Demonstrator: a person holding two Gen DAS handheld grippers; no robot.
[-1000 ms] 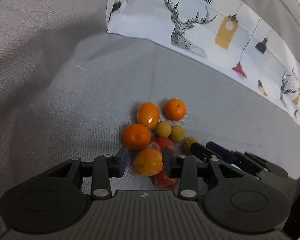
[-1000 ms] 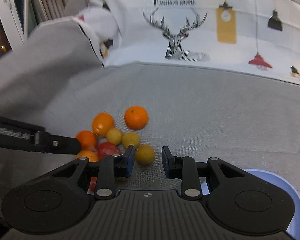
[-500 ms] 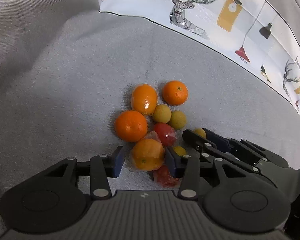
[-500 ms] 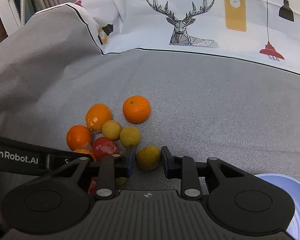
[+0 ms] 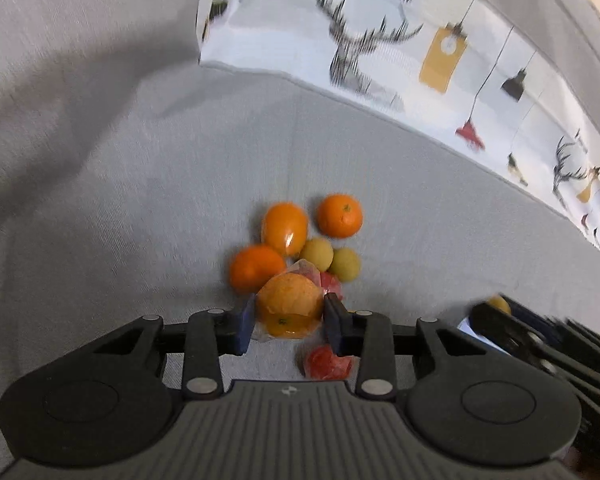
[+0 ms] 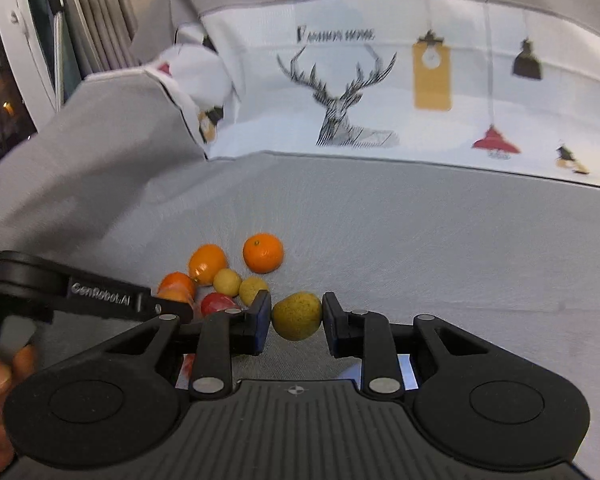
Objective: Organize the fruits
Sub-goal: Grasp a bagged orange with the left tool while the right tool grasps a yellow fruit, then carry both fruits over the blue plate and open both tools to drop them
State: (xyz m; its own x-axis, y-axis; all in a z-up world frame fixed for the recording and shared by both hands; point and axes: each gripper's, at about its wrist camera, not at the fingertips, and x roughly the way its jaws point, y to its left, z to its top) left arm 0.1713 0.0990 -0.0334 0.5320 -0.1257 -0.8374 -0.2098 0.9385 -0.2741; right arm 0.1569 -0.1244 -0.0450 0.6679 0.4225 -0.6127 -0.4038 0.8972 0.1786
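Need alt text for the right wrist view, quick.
The right gripper has its fingers on either side of a yellow-green fruit on grey fabric. Oranges and more fruit cluster behind-left, where the left gripper reaches in.

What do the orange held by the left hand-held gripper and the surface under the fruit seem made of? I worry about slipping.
The wrapped orange looks like real citrus in thin clear plastic film: crinkled edges and glossy glints show around it, so probably slippery. The surface looks like grey woven fabric, matte, with visible weave and soft folds, likely upholstery.
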